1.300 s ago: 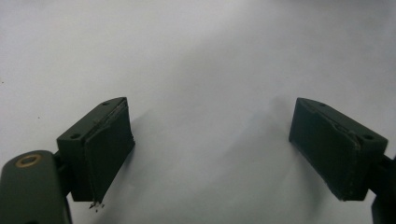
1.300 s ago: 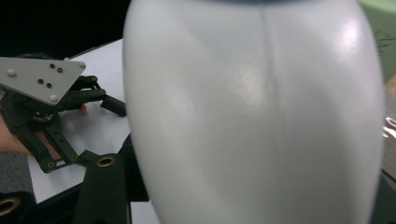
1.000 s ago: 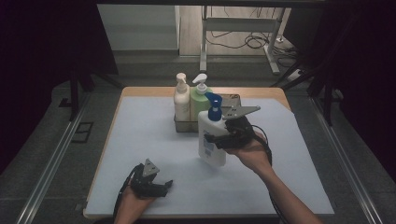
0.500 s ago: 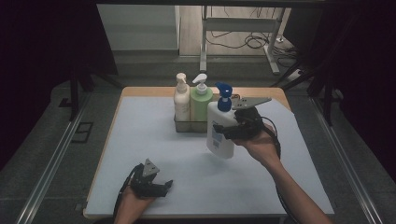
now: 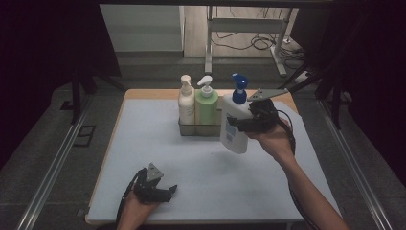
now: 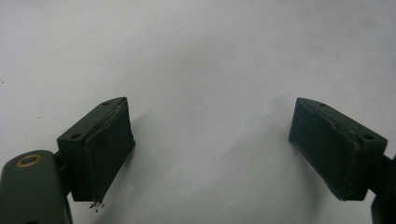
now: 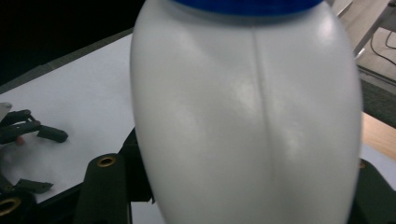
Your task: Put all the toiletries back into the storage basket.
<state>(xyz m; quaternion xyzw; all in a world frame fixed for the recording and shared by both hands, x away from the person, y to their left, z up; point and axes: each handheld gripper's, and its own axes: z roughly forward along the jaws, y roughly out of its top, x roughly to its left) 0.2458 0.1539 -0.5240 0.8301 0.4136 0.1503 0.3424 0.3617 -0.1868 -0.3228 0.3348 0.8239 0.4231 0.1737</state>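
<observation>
A white pump bottle with a blue pump head (image 5: pixel 234 125) is held clamped between the jaws of the right gripper (image 5: pixel 243 122), lifted clear of the white table mat (image 5: pixel 143 139) and tilted, just beside the wire rack (image 5: pixel 198 128) in which a cream pump bottle (image 5: pixel 186 101) and a green pump bottle (image 5: pixel 206 104) are stood. The left gripper (image 5: pixel 168 189) is rested near the mat's front edge, its jaws spread wide with nothing between them.

Bare forearms; each black gripper (image 5: pixel 168 190) has 2 blocky jaws, brass-ringed screws, a grey 3-cornered plate and a cable.
</observation>
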